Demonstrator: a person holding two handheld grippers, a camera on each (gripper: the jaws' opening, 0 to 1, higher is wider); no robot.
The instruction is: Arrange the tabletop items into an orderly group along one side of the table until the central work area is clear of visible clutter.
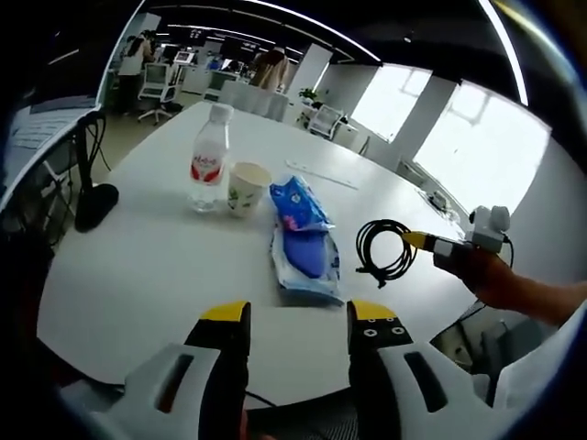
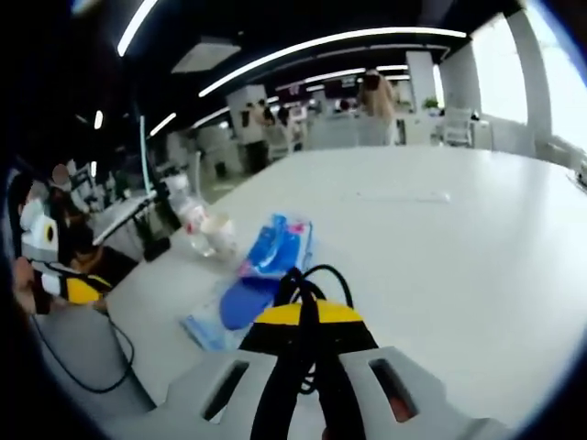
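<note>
Cable (image 1: 385,249) pinched in the shut right claw (image 2: 307,316) for moving to the bench (image 1: 165,266) edge; left claw (image 1: 301,316) open, empty

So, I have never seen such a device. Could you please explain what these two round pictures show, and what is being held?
A person holds a two-jaw gripper in each hand, and each carries a fisheye camera. In the left gripper view, the left gripper is open above a white table with a water bottle, a paper cup, blue packets and a coiled black cable. In the right gripper view, the right gripper is shut on that cable.
</note>
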